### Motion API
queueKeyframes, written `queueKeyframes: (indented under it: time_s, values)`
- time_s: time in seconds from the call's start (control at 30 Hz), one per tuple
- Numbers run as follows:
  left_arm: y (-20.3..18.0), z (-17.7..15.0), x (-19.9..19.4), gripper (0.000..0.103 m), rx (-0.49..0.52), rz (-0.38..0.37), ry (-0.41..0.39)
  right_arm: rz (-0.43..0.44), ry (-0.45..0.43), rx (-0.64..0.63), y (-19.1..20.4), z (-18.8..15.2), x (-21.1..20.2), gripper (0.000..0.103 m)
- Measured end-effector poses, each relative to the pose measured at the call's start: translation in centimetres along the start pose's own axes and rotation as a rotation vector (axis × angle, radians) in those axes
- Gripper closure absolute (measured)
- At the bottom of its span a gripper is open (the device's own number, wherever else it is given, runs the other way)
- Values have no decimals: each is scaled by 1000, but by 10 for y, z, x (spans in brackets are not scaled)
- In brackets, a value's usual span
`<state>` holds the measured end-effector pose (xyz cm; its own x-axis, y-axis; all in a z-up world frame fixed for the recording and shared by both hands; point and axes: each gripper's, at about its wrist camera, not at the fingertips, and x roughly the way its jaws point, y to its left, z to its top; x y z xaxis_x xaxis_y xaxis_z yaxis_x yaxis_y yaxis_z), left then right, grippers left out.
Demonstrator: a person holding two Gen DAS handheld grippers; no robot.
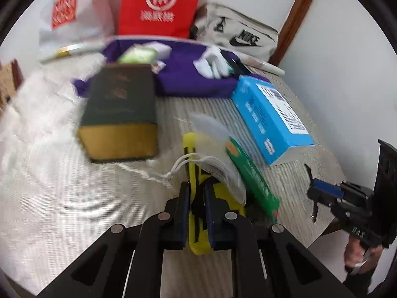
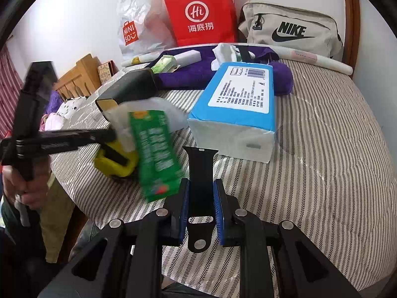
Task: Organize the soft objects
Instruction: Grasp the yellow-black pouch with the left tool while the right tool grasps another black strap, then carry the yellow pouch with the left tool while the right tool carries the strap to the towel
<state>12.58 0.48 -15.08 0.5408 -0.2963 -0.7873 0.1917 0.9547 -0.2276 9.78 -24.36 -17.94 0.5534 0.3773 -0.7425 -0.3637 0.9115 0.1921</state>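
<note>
left gripper (image 1: 196, 208) is clamped on a yellow strap (image 1: 196, 223) lying on the striped bedcover (image 1: 49, 198), a clear drawstring pouch (image 1: 213, 144) draped over its far end; right gripper (image 2: 201, 203) pinches a black watch band (image 2: 201, 173) raised above the same cover. both straps look light, limp and rubbery, best held mid-length across their flat faces. motion blur smears the dark green box (image 1: 119, 114) and green packet (image 2: 156, 154); what the pouch holds, and how far the yellow strap runs beneath it, cannot be made out.
</note>
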Motion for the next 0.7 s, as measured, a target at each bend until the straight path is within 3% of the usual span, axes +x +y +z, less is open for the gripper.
queueKeyframes:
  time_s: [0.3,0.6,0.67,0.7]
  values:
    - [40,-1,-51,91,-19,223,-62,-5,-4,-7,5,-1,-2,84]
    - [16,-11,-23,87,50,150,-9,-6,6,-19,10,-2,-2,84]
    - [12,-13,-15,76,61,138,4,-6,10,-15,9,-2,-1,84]
    - [11,-13,-10,65,62,140,18,-7,13,-11,8,-3,0,84]
